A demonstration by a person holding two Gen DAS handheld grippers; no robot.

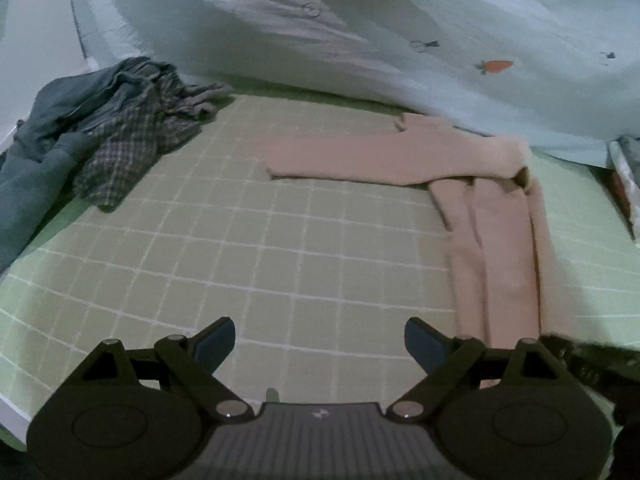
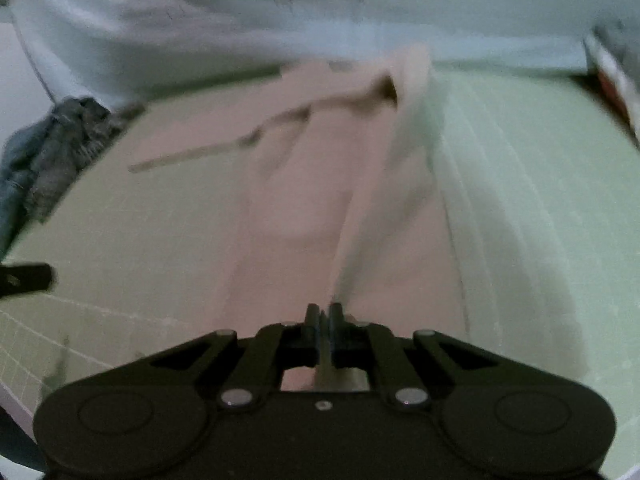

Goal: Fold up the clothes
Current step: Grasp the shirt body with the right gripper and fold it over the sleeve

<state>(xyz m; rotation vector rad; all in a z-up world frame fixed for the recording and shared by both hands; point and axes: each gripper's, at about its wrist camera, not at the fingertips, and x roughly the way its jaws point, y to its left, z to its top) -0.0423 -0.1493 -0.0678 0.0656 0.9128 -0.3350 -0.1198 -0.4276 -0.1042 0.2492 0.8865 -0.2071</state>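
Note:
A pink long-sleeved garment (image 1: 496,248) lies on the green checked sheet (image 1: 240,240), with one sleeve (image 1: 360,160) stretched out to the left. My left gripper (image 1: 320,344) hovers open over bare sheet, left of the garment, with nothing between its fingers. In the blurred right wrist view the pink garment (image 2: 320,184) fills the middle. A lifted strip of its cloth (image 2: 372,208) runs down into the jaws of my right gripper (image 2: 325,316), which is shut on it. The right gripper (image 1: 592,360) shows as a dark blur at the left wrist view's right edge.
A heap of blue denim and plaid clothes (image 1: 100,132) lies at the far left of the bed, also visible as the heap (image 2: 52,148) in the right wrist view. A pale quilt with carrot prints (image 1: 440,20) is bunched along the back. A patterned item (image 1: 624,184) sits at the right edge.

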